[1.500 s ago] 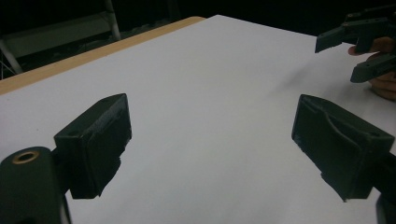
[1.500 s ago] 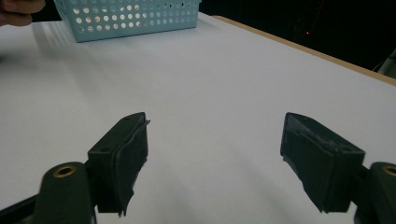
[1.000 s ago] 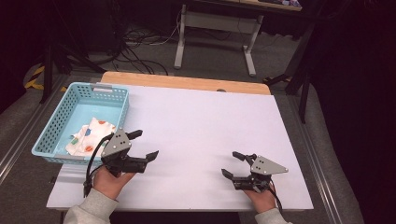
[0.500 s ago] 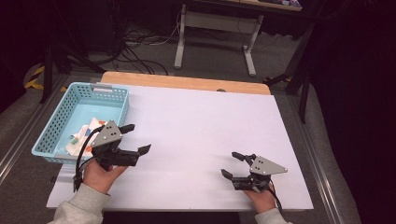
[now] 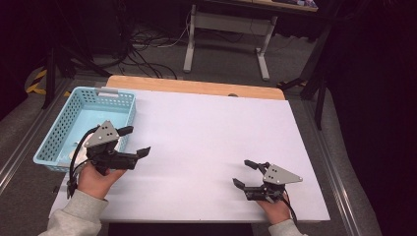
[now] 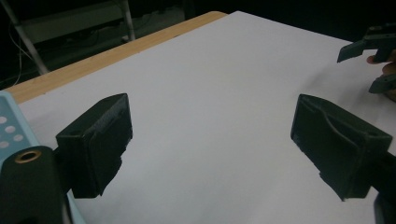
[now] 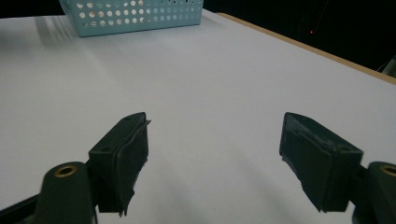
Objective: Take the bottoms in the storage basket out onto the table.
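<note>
My left gripper (image 5: 136, 141) is open with nothing between its jaws. It hangs over the near right corner of a light blue perforated basket (image 5: 83, 98) and hides most of what lies inside. A bit of white material (image 5: 77, 153) shows beside the hand. In the left gripper view the left gripper (image 6: 212, 144) points across the bare white sheet (image 6: 219, 84), and the basket rim (image 6: 9, 130) is at the left edge. My right gripper (image 5: 243, 173) is open and empty, low over the sheet near the front right. The right gripper (image 7: 215, 158) faces the basket (image 7: 135, 16) far off.
A white sheet (image 5: 206, 128) covers the table, with a strip of wooden edge (image 5: 196, 87) bare at the back. In the left gripper view the other gripper (image 6: 369, 46) shows at the top right. Beyond the table are a desk frame (image 5: 226, 24) and floor cables (image 5: 147, 44).
My left gripper has moved left and slightly away, from the white sheet to over the basket's near right corner, covering the basket's contents. The right gripper has stayed put.
</note>
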